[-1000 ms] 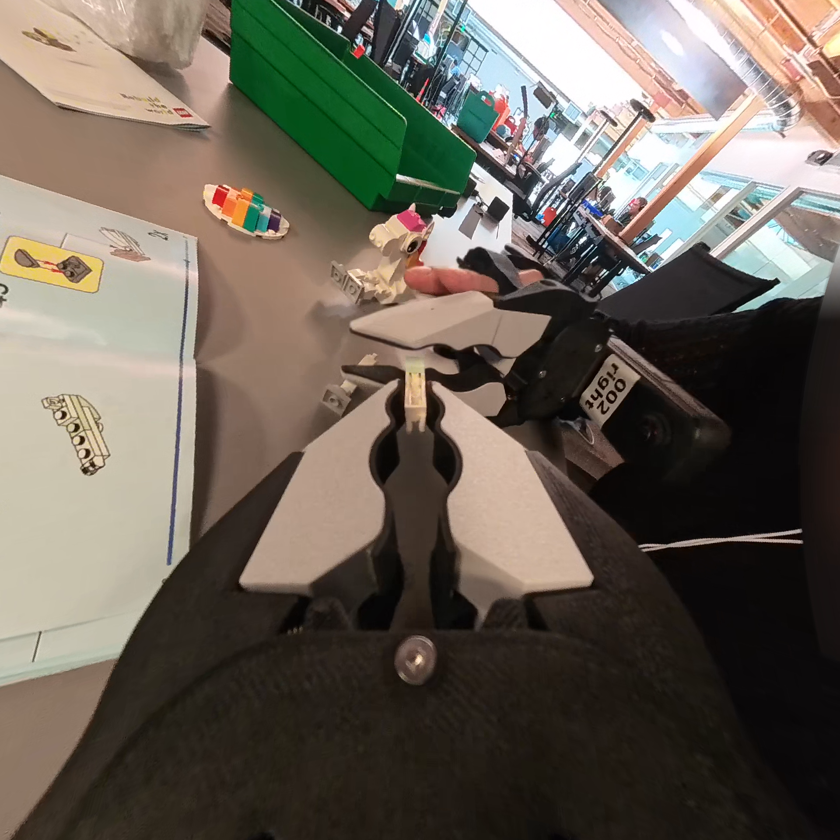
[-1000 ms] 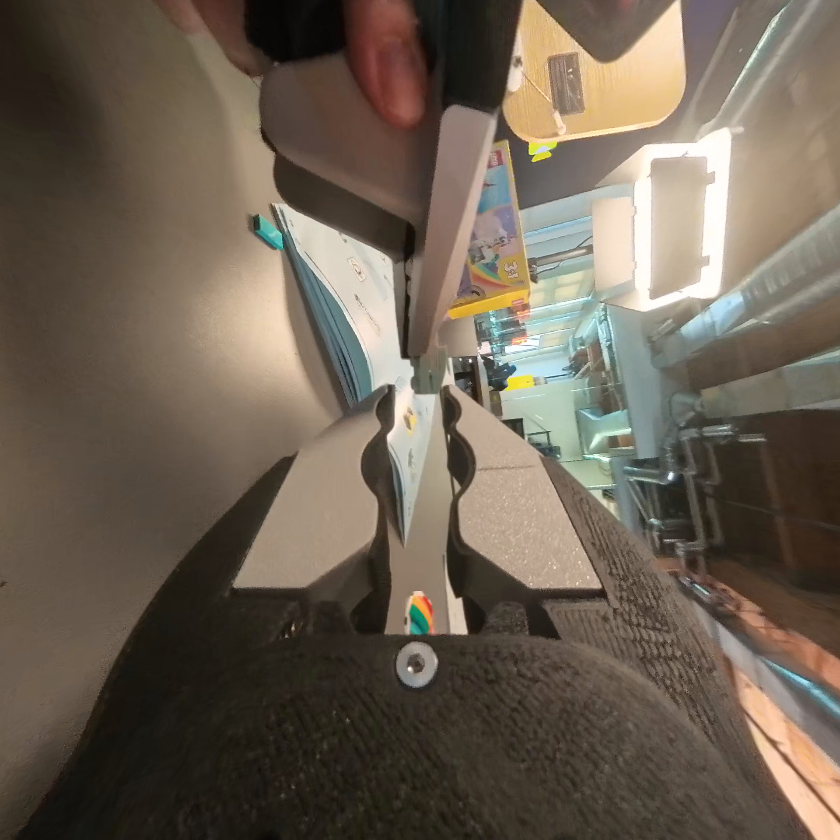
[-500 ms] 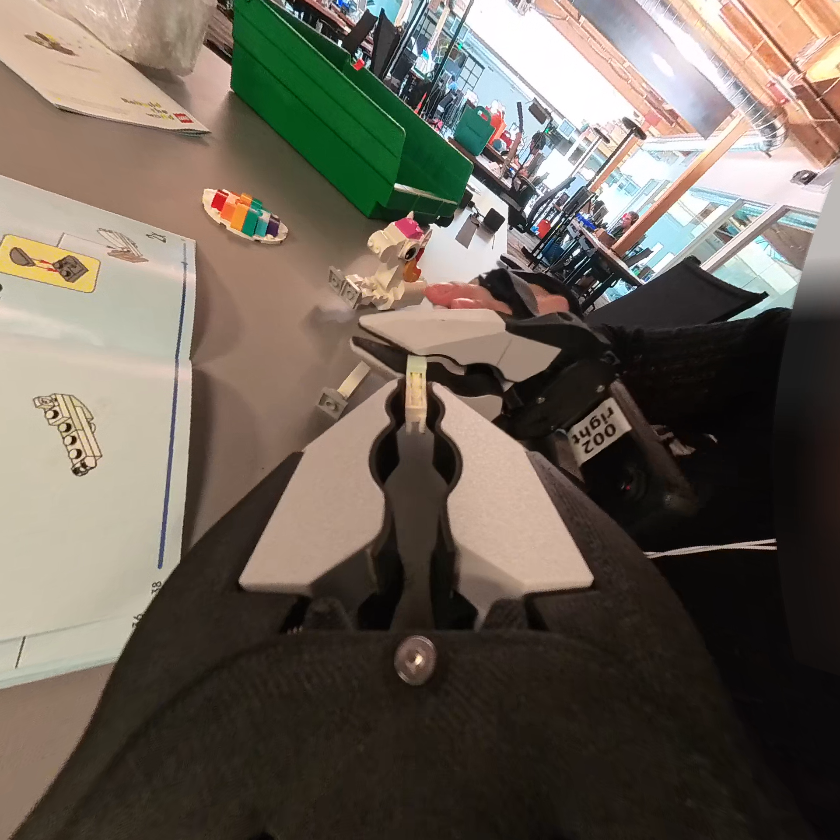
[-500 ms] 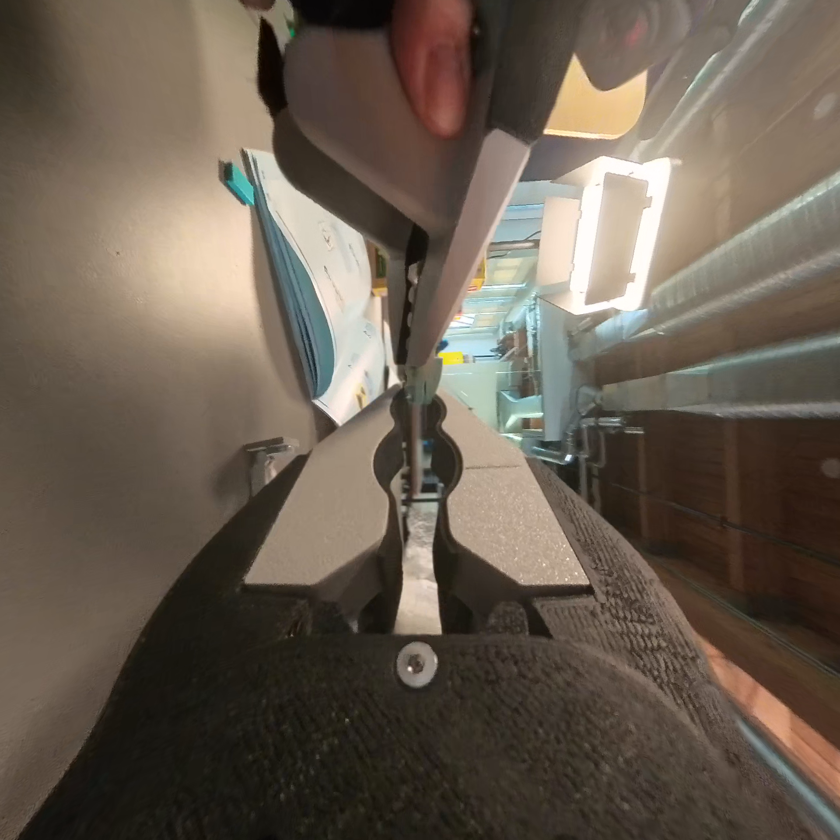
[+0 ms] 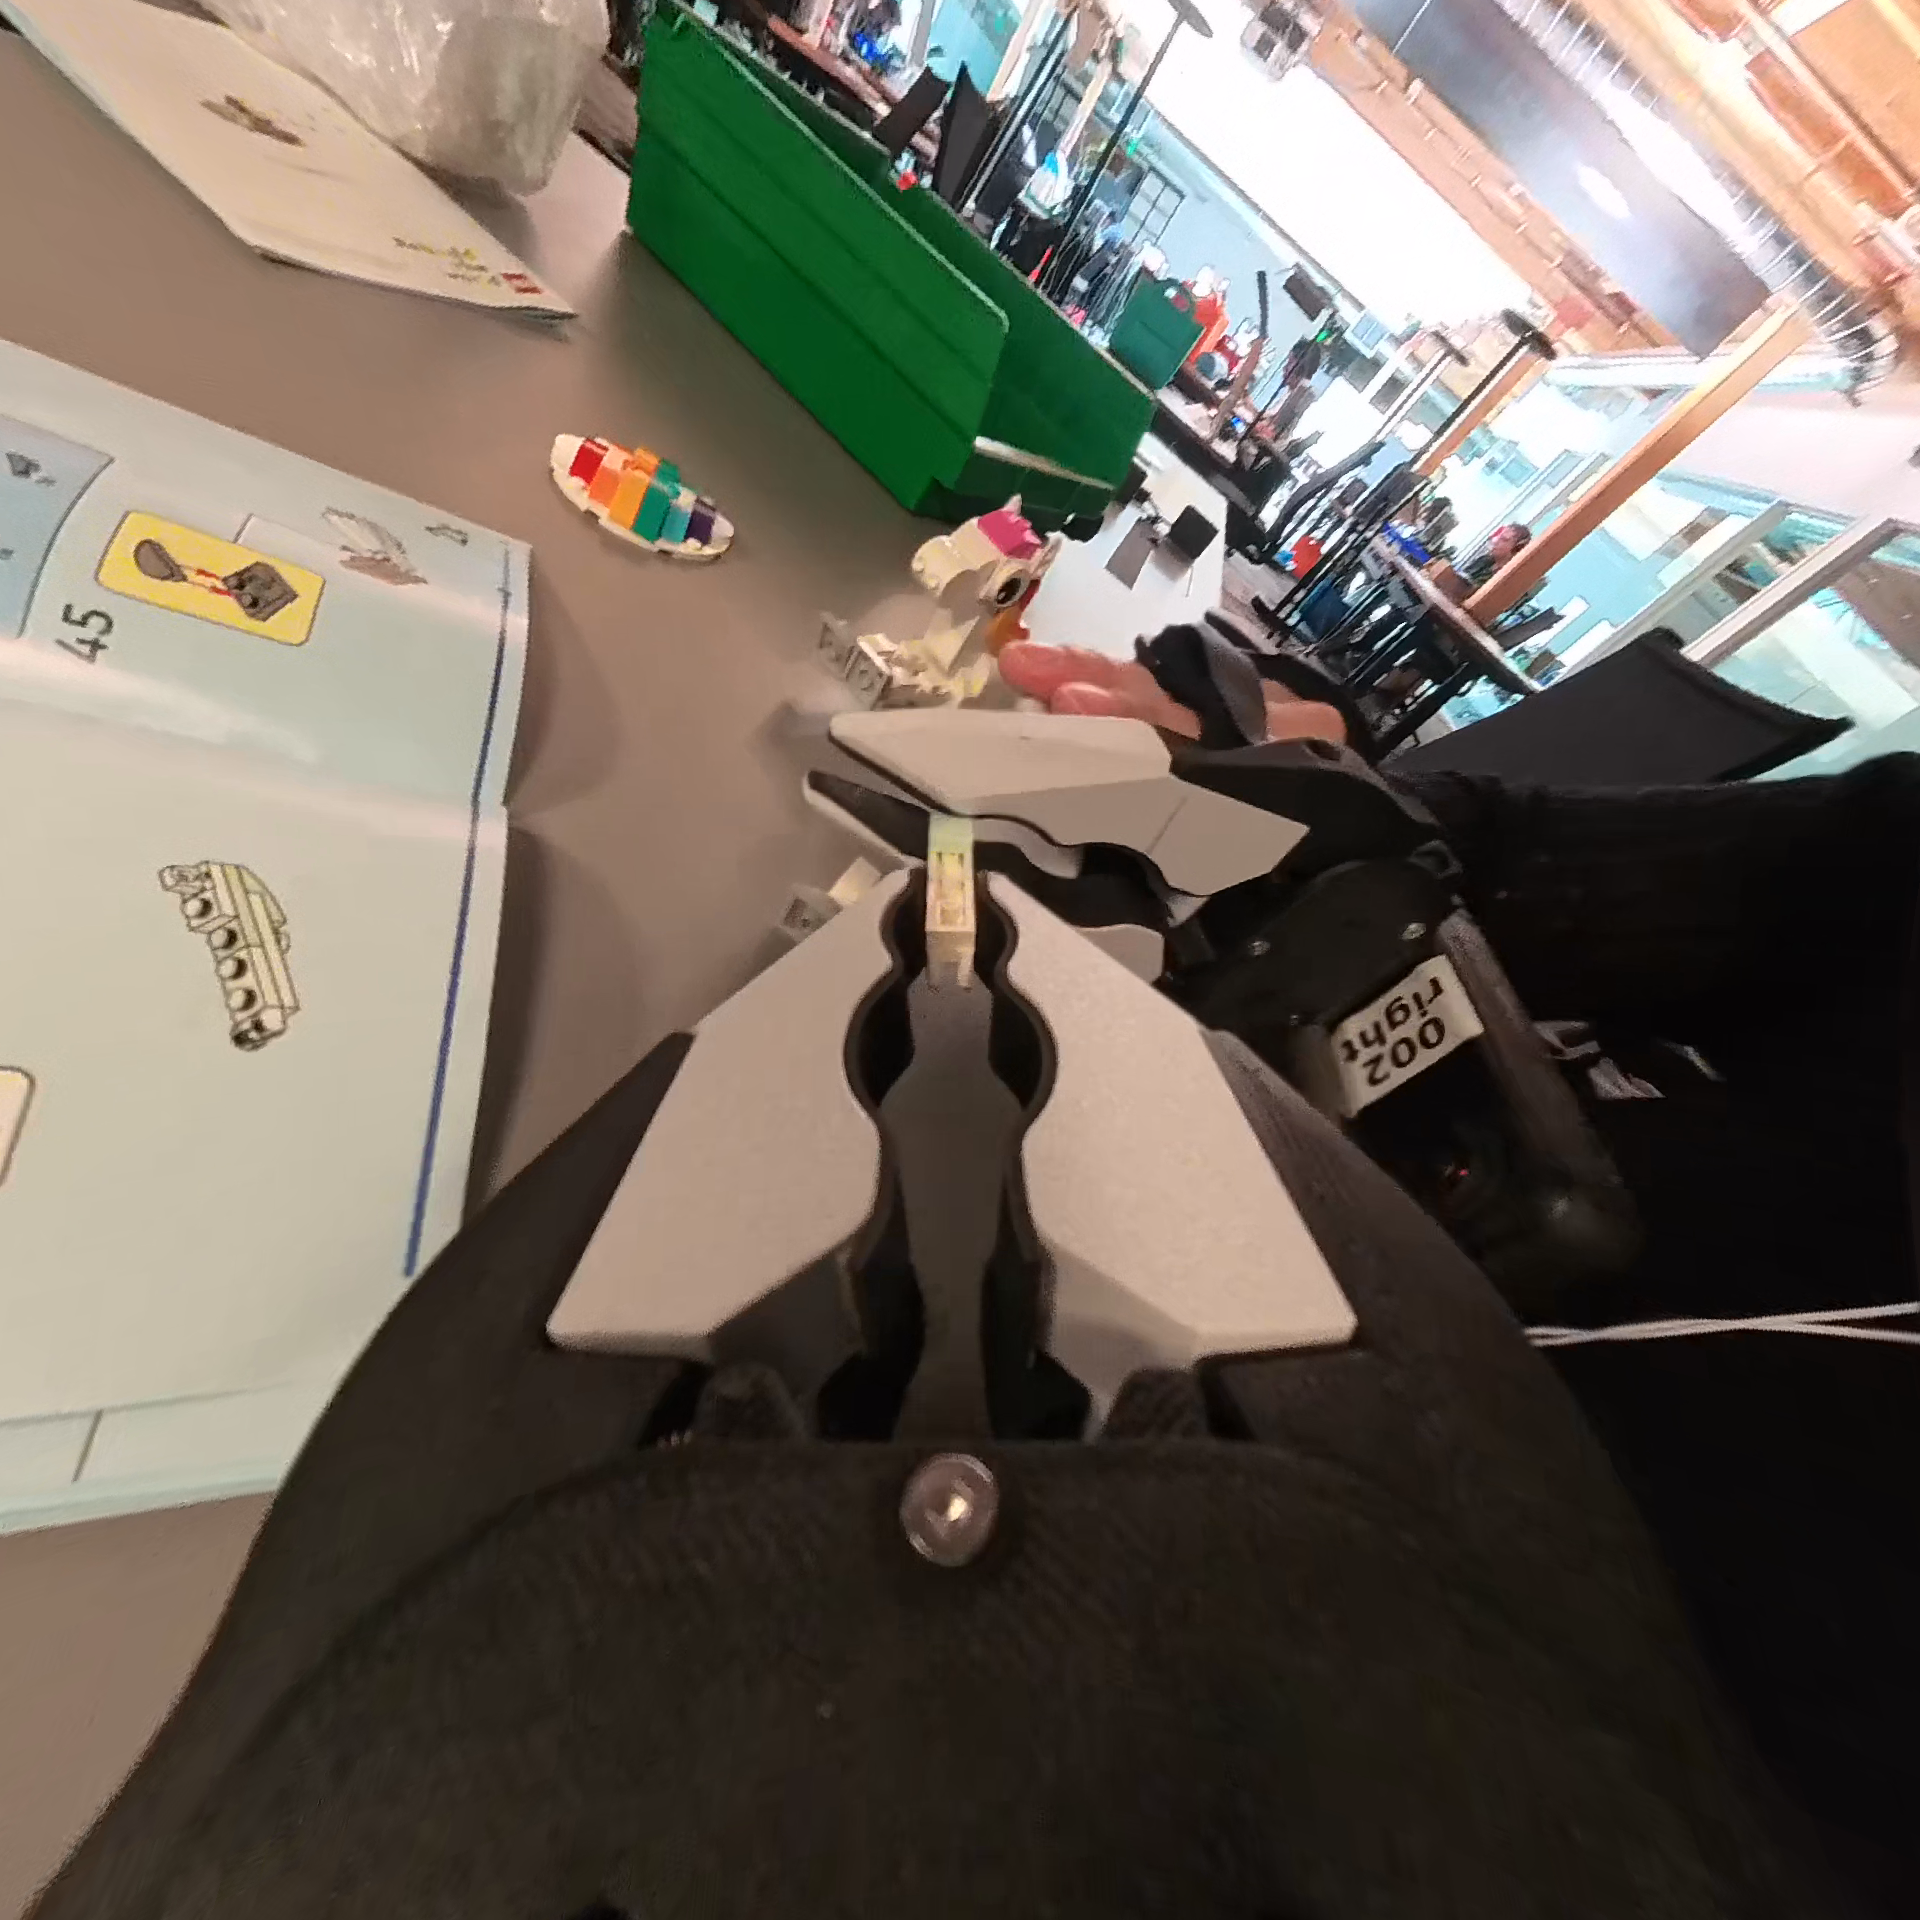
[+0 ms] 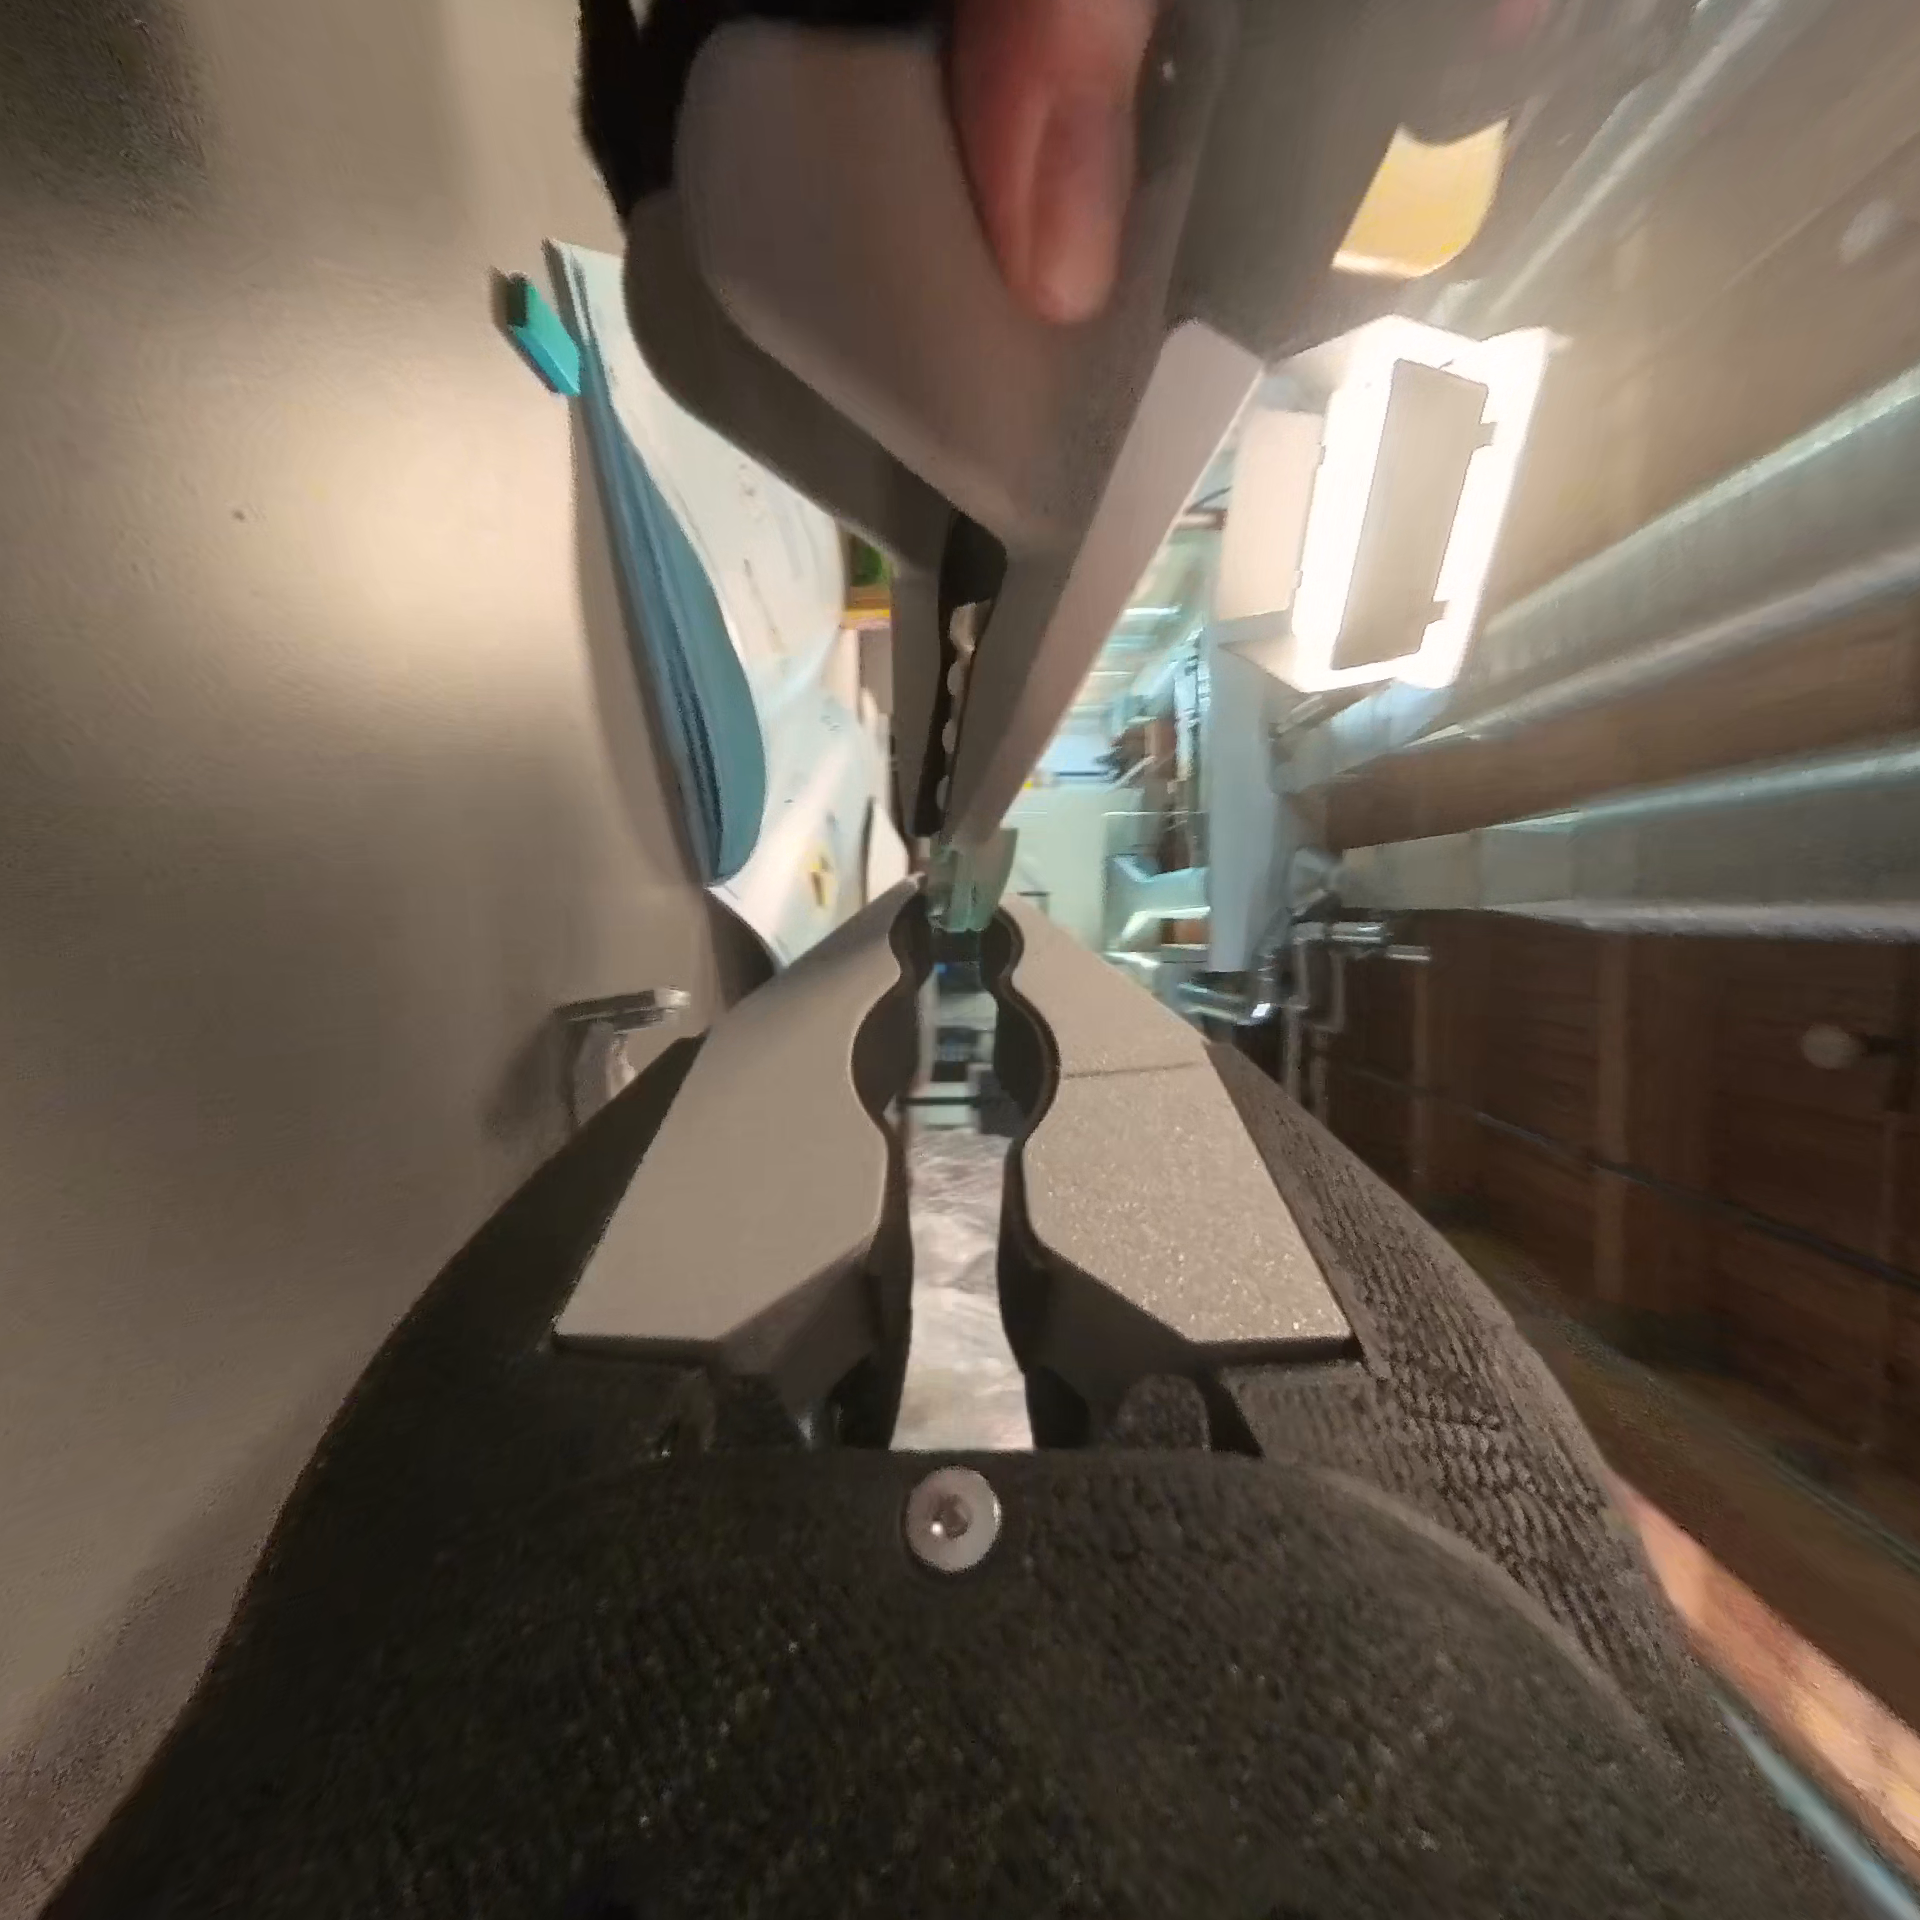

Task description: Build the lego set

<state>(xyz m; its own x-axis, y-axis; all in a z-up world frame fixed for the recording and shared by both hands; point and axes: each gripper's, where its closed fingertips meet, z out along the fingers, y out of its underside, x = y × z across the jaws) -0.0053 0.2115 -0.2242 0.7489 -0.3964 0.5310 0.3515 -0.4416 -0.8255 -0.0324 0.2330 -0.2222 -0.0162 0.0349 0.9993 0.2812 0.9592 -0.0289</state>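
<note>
Above the grey counter (image 5: 665, 665), the left hand-held gripper (image 5: 951, 883) pinches a small cream lego piece (image 5: 948, 914) at its fingertips. The right hand-held gripper (image 6: 961, 909) meets it crosswise, tips closed on a pale green lego piece (image 6: 966, 883). An open instruction booklet (image 5: 239, 935) lies alongside.

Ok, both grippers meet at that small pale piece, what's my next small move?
Probably squeeze the two grippers together to seat the parts. The left gripper pinches the pale lego piece, whose far end sits between the right gripper fingertips; whether the joint is seated is hidden.
</note>
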